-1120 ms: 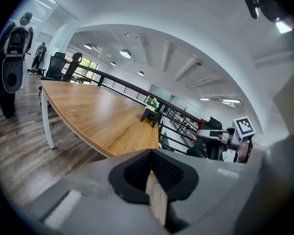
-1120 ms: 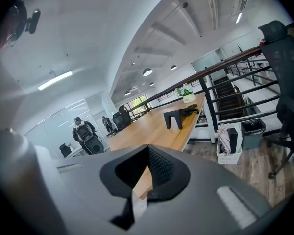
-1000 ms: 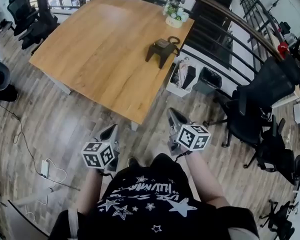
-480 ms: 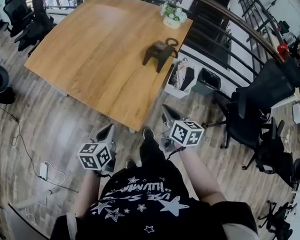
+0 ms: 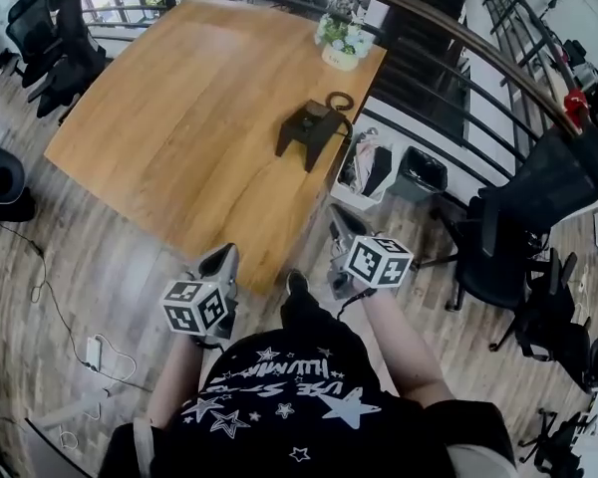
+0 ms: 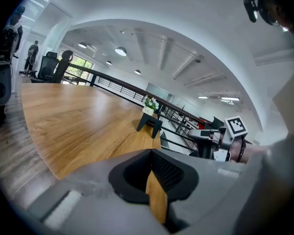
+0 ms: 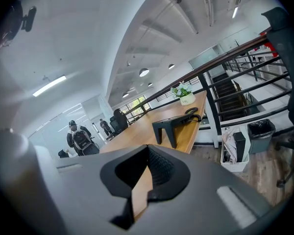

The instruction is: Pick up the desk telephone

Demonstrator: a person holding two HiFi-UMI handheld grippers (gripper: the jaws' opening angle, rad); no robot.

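The desk telephone (image 5: 311, 132) is sitting near the right-hand edge of the wooden desk (image 5: 179, 98), towards the far end. It is just short of a potted plant (image 5: 342, 43) and close to the railing (image 5: 429, 78) running along that side.

The person is standing off the desk's near corner. The left gripper (image 5: 222, 259) and right gripper (image 5: 341, 225) are both hanging over the floor (image 5: 100, 257), well apart from the telephone. Each gripper is showing its jaws pressed together with nothing between them.

The step in hand looks like the approach. Doing it well is likely going to mean coming round the right side of the desk, opening the jaws wide before arriving, and lining one gripper up across a narrow part of the body rather than its broad top. The cord (image 5: 339, 100) is worth avoiding, since catching it could drag the set sideways.

The telephone is showing as a dark, matt body with a slanted top, raised on splayed legs. Its cord is lying curled in a loop at the far end. Finer details such as the keys are reading too small to make out.
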